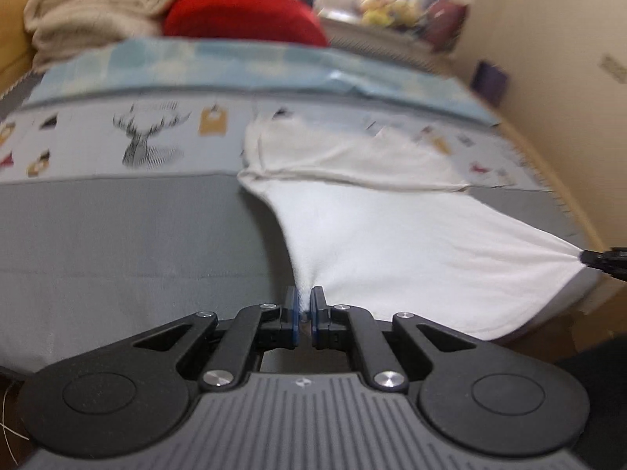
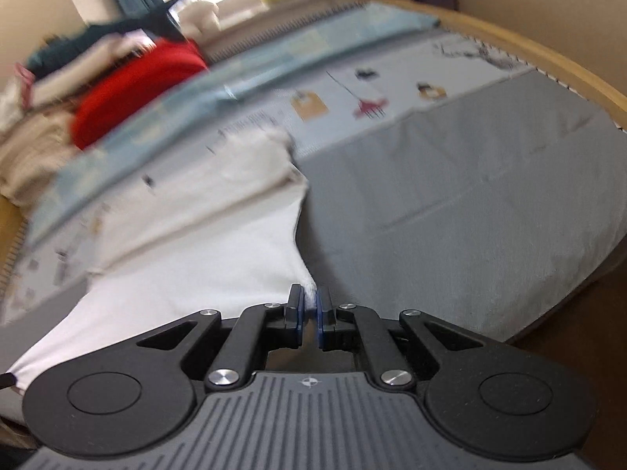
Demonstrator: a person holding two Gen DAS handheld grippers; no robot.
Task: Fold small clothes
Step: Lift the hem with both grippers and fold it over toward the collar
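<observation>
Garment (image 1: pixel 392 243) (white) between hand-held gripper (image 1: pixel 305 305) pads

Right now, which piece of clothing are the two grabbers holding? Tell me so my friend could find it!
Start at the big grey sheet covering the bed. On it, below the strip with the deer picture, lies a plain white garment, its near corners pinched by the left gripper and right gripper. Unlike the red cushion and cream towels behind, it is spread out and pure white.

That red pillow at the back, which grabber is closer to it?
Left, probably. The red pillow lies almost straight beyond the left gripper; from the right gripper it sits far off leftward.
</observation>
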